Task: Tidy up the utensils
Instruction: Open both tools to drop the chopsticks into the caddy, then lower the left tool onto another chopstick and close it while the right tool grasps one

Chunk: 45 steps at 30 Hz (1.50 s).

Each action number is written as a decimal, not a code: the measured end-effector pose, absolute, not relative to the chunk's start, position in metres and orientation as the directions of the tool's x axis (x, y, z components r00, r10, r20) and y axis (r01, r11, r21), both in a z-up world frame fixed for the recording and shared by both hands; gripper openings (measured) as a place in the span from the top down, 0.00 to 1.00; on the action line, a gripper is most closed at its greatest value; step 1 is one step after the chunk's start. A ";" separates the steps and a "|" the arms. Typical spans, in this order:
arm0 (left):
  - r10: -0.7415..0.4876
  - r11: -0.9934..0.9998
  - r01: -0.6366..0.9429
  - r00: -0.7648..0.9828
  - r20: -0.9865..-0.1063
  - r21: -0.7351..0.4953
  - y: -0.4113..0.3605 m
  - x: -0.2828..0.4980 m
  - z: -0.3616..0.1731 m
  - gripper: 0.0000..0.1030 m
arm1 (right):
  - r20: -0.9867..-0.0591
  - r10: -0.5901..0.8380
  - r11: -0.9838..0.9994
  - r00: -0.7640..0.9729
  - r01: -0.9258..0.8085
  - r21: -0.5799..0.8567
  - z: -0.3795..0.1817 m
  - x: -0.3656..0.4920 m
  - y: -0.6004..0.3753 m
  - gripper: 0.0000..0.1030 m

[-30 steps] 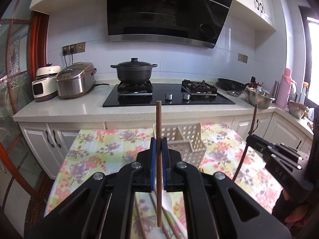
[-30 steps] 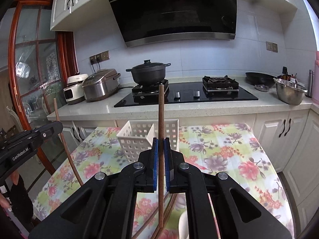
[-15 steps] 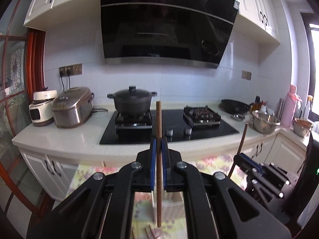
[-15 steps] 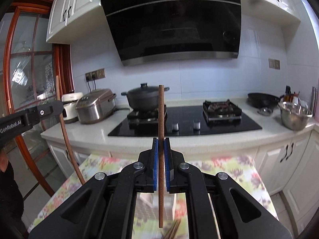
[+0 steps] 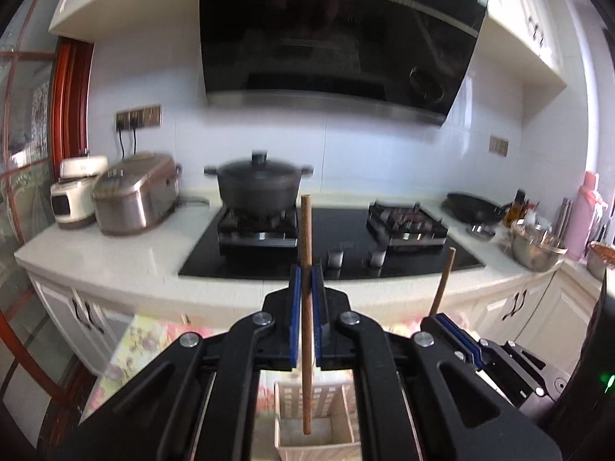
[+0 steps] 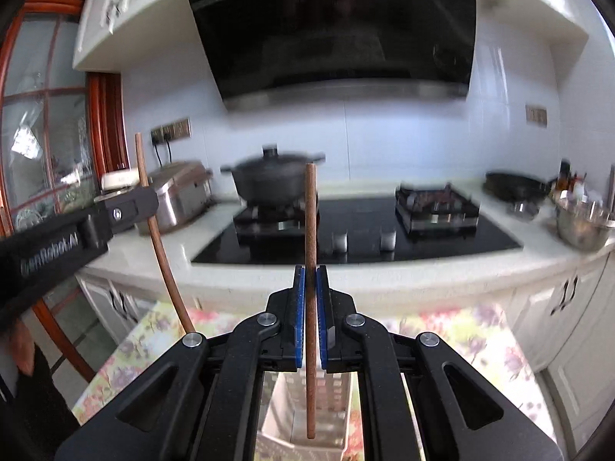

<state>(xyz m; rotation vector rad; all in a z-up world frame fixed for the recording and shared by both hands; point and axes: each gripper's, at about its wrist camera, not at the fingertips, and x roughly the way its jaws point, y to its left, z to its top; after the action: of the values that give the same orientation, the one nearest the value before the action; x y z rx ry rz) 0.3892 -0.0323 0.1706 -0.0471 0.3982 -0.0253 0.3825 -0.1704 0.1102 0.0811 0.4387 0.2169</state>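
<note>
My left gripper [image 5: 306, 280] is shut on a brown chopstick [image 5: 306, 238] held upright; its lower tip hangs above the white slotted basket [image 5: 313, 418]. My right gripper [image 6: 310, 280] is shut on another brown chopstick [image 6: 310, 211], also upright, with its tip over the same basket [image 6: 296, 418]. Each gripper shows in the other's view: the right one at lower right [image 5: 457, 330] with its chopstick [image 5: 444, 280], the left one at the left [image 6: 127, 207] with its chopstick [image 6: 157, 238].
The basket stands on a floral tablecloth [image 6: 480, 330]. Behind it is a white counter [image 5: 115, 269] with a black hob [image 5: 330, 246], a black pot [image 5: 257, 188], rice cookers [image 5: 130, 192], a pan [image 5: 472, 203] and a steel bowl [image 5: 536, 246].
Both grippers moved forward and up over the basket, which went from ahead of the fingers to beneath them. Both stay shut on their chopsticks.
</note>
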 end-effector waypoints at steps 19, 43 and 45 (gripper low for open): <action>0.137 0.989 -0.147 0.902 -0.409 0.008 0.032 0.323 0.076 0.05 | -0.524 0.210 0.971 0.825 -0.115 0.208 0.044 0.327 -0.224 0.59; 0.108 0.982 -0.185 0.728 -0.677 -0.043 0.085 0.259 -0.060 0.26 | -0.790 0.108 0.993 0.603 -0.094 0.065 -0.081 0.300 -0.200 0.81; 0.109 0.982 -0.183 0.725 -0.681 -0.038 0.086 0.259 -0.064 0.26 | -0.799 0.101 0.994 0.593 -0.096 0.055 -0.084 0.302 -0.196 0.82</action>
<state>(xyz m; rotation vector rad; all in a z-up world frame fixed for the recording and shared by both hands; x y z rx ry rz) 0.2591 0.0855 -0.0636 -0.1049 0.7435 0.1611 0.3022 -0.1961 -0.0841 0.0062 0.9285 0.1148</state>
